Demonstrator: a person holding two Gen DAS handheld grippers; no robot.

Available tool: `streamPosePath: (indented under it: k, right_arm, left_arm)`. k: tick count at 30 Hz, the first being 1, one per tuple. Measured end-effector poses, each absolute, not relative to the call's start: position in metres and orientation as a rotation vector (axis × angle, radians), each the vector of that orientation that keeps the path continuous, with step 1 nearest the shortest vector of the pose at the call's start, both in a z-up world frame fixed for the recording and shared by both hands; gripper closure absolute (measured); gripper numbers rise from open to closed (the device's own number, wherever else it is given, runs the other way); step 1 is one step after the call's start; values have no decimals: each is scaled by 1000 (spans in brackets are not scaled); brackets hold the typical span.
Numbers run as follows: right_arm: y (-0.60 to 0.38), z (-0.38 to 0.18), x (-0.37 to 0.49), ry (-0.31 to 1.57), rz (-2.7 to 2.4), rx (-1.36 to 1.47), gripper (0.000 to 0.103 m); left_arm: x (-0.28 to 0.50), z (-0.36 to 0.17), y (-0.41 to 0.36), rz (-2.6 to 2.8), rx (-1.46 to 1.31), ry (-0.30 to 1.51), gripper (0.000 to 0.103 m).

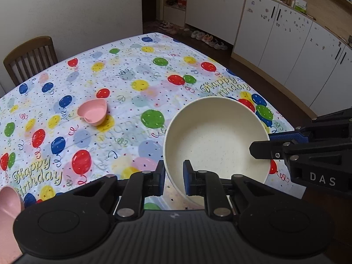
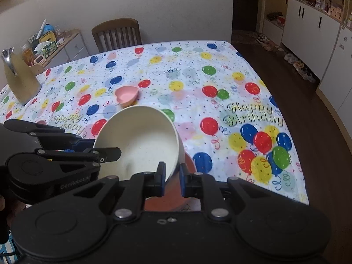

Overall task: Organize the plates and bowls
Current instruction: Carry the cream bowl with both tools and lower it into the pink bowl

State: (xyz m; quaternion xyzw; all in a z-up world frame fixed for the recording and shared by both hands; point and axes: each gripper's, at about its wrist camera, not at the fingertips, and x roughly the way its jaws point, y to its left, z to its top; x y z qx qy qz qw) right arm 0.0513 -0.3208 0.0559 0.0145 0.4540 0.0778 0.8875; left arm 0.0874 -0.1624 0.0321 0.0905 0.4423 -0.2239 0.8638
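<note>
Cream bowl rim between both grippers' fingers, tilted.

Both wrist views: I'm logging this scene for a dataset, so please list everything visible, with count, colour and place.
Cream bowl: one, cream speckled, tilted above the near table edge, rim gripped from two sides.
Heart bowl: one, pink, mid-table, standing alone.
Orange dish: one, orange-brown, under the cream bowl; shape mostly hidden.
Pink object: one, near left table edge, cut off by the frame.
Tablecloth: one, white with coloured balloons, covering the table.
Chair: one, brown wood, far side of the table.
Jug: one, beige, far left table corner.
Cabinets: white, along the right wall.
Shoes: several, on the floor by the cabinets.
Left tool: black, blue pads, on the bowl rim.
Right tool: black, on the opposite rim.
</note>
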Motion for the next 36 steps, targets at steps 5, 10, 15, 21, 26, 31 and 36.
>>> streamPosePath:
  k: [5, 10, 15, 21, 26, 31, 36]
  right_arm:
    - [-327, 43, 56, 986, 171, 45, 91]
    - [-329, 35, 60, 1008, 175, 50, 91]
    - [-334, 29, 63, 1027, 173, 59, 91]
    - [-337, 24, 66, 1037, 174, 75, 85]
    - [-337, 28, 66, 1019, 174, 72, 82]
    - [-342, 35, 64, 984, 170, 82, 77]
    - [-342, 47, 66, 943, 175, 92, 65]
  left_arm:
    - [93, 23, -169, -472, 214, 965, 87]
    - [98, 15, -172, -475, 216, 984, 87]
    - [101, 9, -175, -487, 220, 998, 87]
    - [104, 4, -177, -495, 220, 1005, 87]
    - [105, 6, -174, -491, 207, 989, 87]
    - [106, 11, -168, -497, 186, 976, 87]
    - [108, 22, -156, -491, 146, 952, 86]
